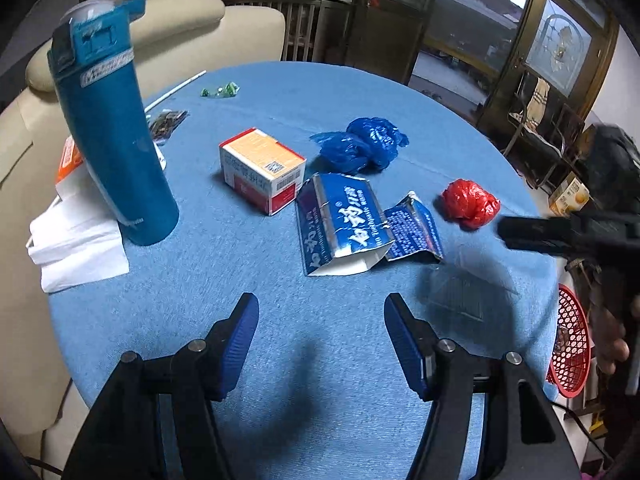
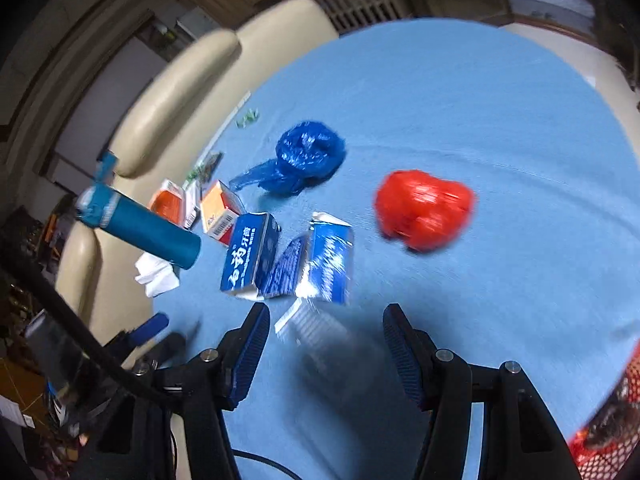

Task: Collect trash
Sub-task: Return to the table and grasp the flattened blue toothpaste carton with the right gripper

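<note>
Trash lies on a round table with a blue cloth (image 1: 320,88): a torn blue toothpaste carton (image 1: 344,224) (image 2: 248,256), a crumpled red bag (image 1: 471,203) (image 2: 424,210), a crumpled blue bag (image 1: 360,145) (image 2: 306,156), a red-and-white box (image 1: 262,170) (image 2: 218,210) and a clear plastic piece (image 1: 460,292) (image 2: 316,332). My left gripper (image 1: 321,320) is open and empty, above the cloth in front of the carton. My right gripper (image 2: 326,328) is open and empty, over the clear plastic; it also shows at the right edge of the left wrist view (image 1: 560,236).
A tall teal bottle (image 1: 108,132) (image 2: 144,228) stands on the left by white tissues (image 1: 76,244). Small wrappers (image 1: 220,90) and a white straw (image 1: 176,89) lie at the far left. A red mesh basket (image 1: 570,344) (image 2: 608,432) sits past the table's right edge. A cream sofa (image 1: 168,28) stands behind.
</note>
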Demonstrator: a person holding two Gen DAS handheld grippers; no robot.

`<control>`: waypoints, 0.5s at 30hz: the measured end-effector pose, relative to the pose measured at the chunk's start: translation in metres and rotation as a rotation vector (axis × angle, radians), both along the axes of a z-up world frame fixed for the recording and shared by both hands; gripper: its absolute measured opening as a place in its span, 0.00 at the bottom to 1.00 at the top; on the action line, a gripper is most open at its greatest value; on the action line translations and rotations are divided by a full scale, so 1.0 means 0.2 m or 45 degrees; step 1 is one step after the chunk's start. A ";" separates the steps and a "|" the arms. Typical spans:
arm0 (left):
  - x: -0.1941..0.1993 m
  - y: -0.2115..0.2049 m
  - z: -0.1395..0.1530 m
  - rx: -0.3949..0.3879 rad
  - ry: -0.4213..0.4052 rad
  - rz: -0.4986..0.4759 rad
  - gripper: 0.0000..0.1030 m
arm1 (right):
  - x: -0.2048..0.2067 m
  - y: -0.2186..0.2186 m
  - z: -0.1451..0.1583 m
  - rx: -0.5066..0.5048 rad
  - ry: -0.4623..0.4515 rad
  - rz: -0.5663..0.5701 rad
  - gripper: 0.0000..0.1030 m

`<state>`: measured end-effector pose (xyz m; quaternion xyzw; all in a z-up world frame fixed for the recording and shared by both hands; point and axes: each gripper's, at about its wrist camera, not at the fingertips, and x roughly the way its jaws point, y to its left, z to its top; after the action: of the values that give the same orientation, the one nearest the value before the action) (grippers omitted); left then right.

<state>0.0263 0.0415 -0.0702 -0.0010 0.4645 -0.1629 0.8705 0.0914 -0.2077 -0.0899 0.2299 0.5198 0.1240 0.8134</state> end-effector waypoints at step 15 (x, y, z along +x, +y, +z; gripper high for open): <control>0.05 0.22 -0.07 -0.086 0.030 0.071 0.64 | 0.40 0.28 -0.24 -0.111 0.241 -0.016 0.75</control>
<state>0.0372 0.0855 -0.0835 -0.0454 0.4688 -0.1542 0.8686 0.1722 -0.1512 -0.1385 0.2082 0.5979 0.0740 0.7705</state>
